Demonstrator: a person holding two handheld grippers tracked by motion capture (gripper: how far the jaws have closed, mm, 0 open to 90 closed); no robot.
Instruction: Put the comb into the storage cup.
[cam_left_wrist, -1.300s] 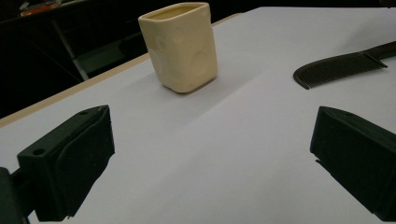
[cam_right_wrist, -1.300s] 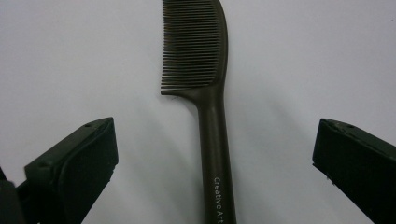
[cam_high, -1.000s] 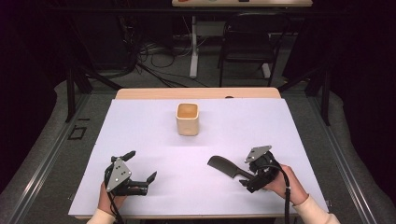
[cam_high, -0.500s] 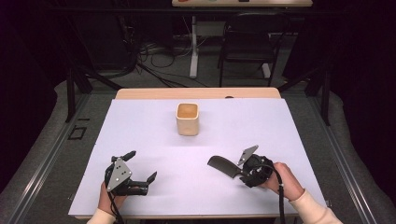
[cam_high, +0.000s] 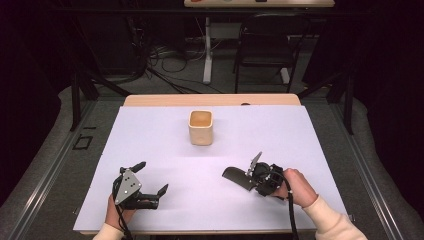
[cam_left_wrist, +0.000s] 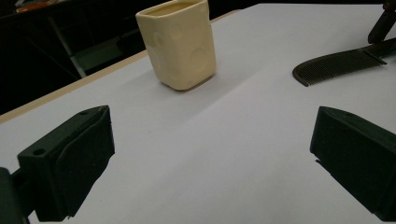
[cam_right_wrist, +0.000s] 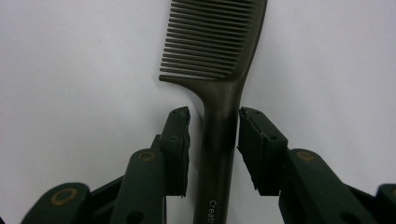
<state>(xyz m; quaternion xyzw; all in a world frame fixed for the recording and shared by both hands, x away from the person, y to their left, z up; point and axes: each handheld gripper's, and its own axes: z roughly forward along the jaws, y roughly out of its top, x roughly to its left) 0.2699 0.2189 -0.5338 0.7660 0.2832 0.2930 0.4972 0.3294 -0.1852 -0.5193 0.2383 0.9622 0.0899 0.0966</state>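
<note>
Dark plastic, the comb (cam_right_wrist: 219, 70) lies flat on the white counter (cam_high: 165, 145) with its handle straddled by the right gripper (cam_right_wrist: 214, 140), whose fingers (cam_right_wrist: 180, 140) have just been closing yet stand slightly apart, so clamping is judged next.

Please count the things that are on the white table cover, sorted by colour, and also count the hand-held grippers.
Black comb: 1
Cream cup: 1
Black grippers: 2, the left gripper and the right gripper
Total: 4
</note>
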